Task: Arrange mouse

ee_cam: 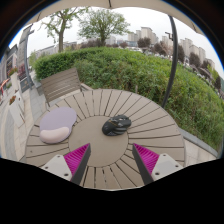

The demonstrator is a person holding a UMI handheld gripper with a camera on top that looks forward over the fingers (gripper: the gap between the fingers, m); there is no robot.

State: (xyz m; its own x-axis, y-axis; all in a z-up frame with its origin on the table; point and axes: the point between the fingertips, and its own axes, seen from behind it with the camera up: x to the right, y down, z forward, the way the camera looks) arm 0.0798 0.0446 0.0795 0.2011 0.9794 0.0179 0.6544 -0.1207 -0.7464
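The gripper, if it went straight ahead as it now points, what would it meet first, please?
Most likely the black mouse, lying on the round slatted table just ahead of the open gripper, roughly on its centreline. The lavender mouse pad lies off to the side; depth is uncertain.

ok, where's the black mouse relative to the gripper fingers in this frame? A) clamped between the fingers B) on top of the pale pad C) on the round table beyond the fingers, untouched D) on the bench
C: the black mouse lies on the slatted round table, beyond the open gripper, to the right of the pale mouse pad and apart from it.
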